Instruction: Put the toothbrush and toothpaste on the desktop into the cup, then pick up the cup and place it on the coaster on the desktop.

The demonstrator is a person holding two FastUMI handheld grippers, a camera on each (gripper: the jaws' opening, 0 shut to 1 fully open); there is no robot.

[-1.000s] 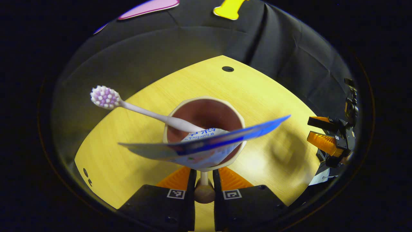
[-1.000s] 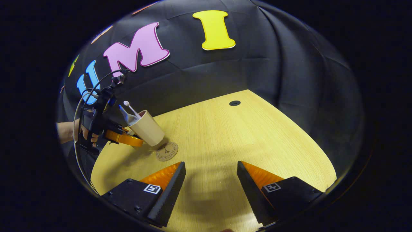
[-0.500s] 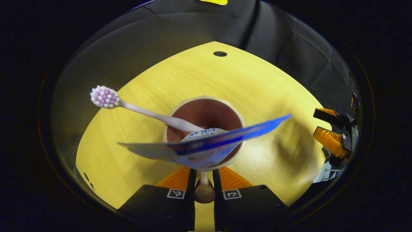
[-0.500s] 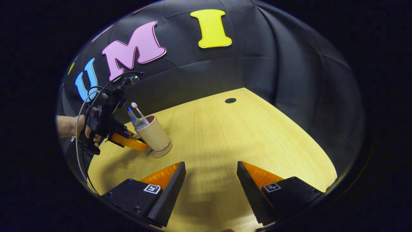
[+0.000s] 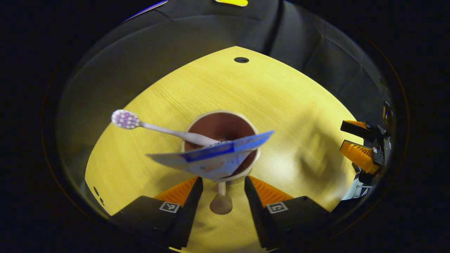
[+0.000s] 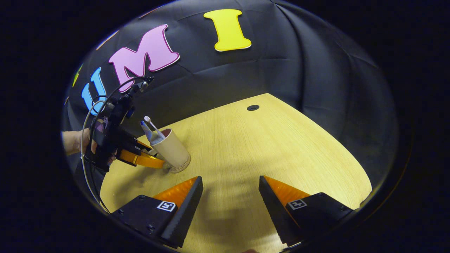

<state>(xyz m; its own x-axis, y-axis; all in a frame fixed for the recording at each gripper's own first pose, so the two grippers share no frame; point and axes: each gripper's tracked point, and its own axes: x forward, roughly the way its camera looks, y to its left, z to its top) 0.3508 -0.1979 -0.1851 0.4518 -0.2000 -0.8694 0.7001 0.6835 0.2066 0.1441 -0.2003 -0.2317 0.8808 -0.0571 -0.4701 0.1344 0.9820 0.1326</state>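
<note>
A beige cup (image 5: pixel 225 128) with a brown inside holds the white toothbrush (image 5: pixel 165 130), its bristle head up to the left, and the blue-and-white toothpaste tube (image 5: pixel 211 158). In the right gripper view the cup (image 6: pixel 173 151) stands on the round coaster (image 6: pixel 181 167), whose rim shows under its base. My left gripper (image 5: pixel 223 182) is open, its fingers either side of the cup's handle (image 5: pixel 220 205) without touching it. It shows as the left gripper (image 6: pixel 147 160) beside the cup. My right gripper (image 6: pixel 230 179) is open over bare desk, and appears at far right as the right gripper (image 5: pixel 346 135).
The wooden desk (image 6: pixel 263 140) has a small dark hole (image 6: pixel 252 107) near its far edge. A hand (image 6: pixel 75 140) with cables holds the left gripper at the desk's left side. Black cloth walls stand behind the desk.
The cup came down onto the coaster. My left gripper then opened, let go of the cup's handle and drew back slightly. The right gripper stayed put.
</note>
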